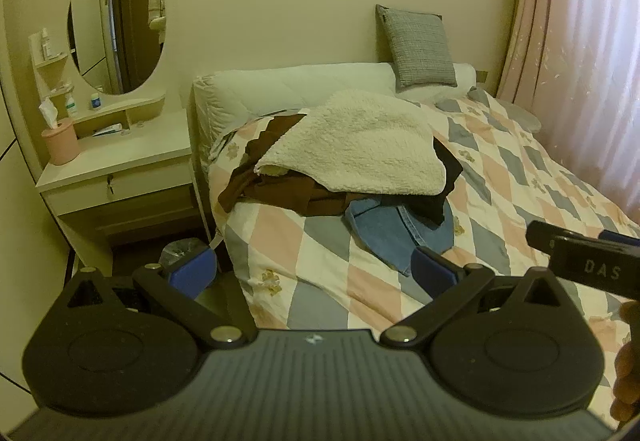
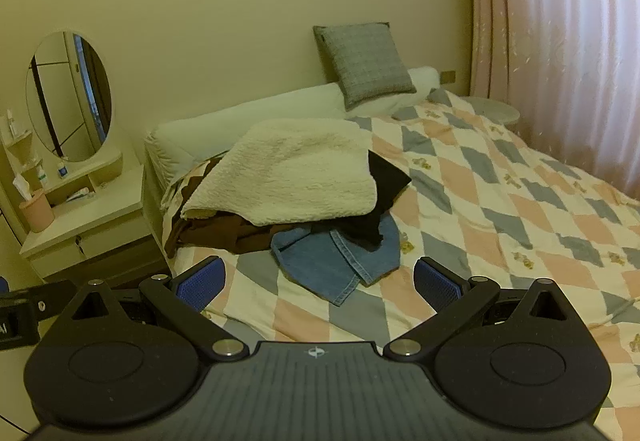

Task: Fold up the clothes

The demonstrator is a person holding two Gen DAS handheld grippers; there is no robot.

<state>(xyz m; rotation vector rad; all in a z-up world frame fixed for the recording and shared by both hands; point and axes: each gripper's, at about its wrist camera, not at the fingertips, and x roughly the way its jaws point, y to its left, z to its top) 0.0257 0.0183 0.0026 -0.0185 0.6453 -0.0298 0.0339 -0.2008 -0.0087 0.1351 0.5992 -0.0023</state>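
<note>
A pile of clothes lies on the bed near its left side. A cream fleece garment (image 1: 360, 145) (image 2: 292, 173) is on top. Under it lie a brown garment (image 1: 276, 193) (image 2: 224, 233), a black garment (image 1: 444, 181) (image 2: 380, 201) and blue jeans (image 1: 392, 237) (image 2: 336, 261). My left gripper (image 1: 314, 271) is open and empty, held in front of the pile over the bed's near corner. My right gripper (image 2: 318, 285) is open and empty, just short of the jeans.
The bed has a checked pink, grey and white quilt (image 1: 500, 177) (image 2: 500, 201), a grey cushion (image 1: 420, 45) (image 2: 364, 65) and a white headboard pad (image 1: 280, 89). A white dressing table (image 1: 120, 161) (image 2: 80, 217) with an oval mirror stands left. Pink curtains (image 1: 580, 41) (image 2: 560, 41) hang right.
</note>
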